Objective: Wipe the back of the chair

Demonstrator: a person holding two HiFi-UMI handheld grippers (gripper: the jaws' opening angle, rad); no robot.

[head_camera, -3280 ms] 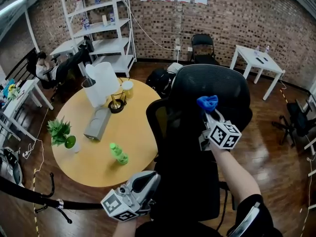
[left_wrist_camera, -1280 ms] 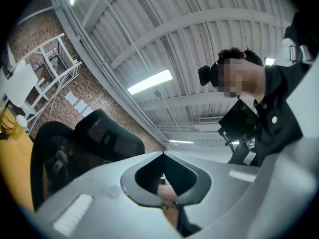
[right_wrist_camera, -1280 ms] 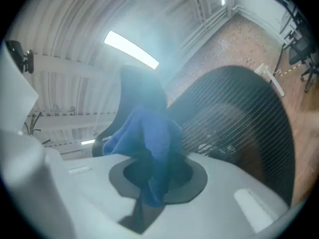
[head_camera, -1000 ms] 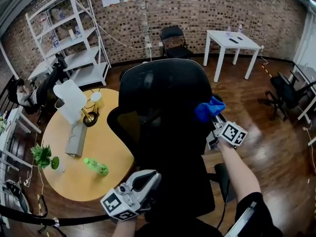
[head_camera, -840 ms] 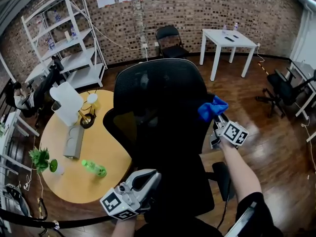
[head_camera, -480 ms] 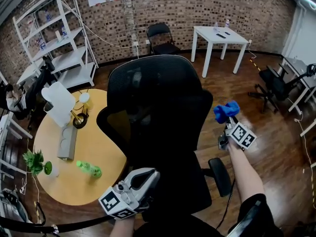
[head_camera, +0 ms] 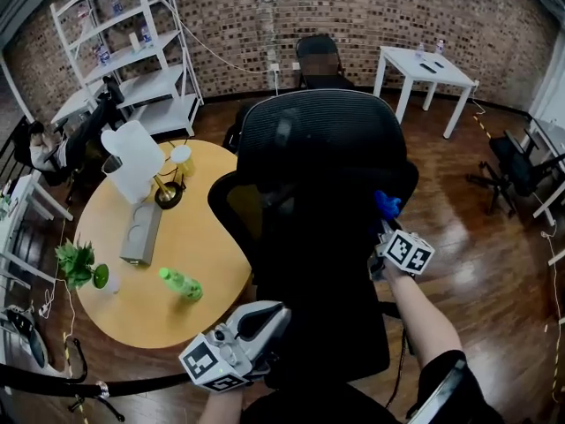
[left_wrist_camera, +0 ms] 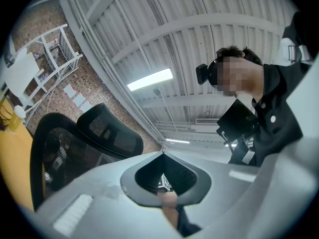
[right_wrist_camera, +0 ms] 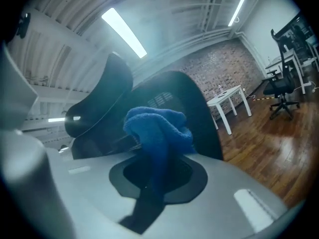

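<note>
The right gripper (head_camera: 385, 223) is holding a blue cloth (head_camera: 386, 206) tight in its jaws. The cloth is sitting at the right edge of the black chair back (head_camera: 318, 157). The left gripper (head_camera: 267, 318) is hanging low by the bottom of the chair, and its jaws are closed together with nothing in them. A green bottle (head_camera: 181, 283) is lying on the round yellow table (head_camera: 203, 237) beside the chair
</note>
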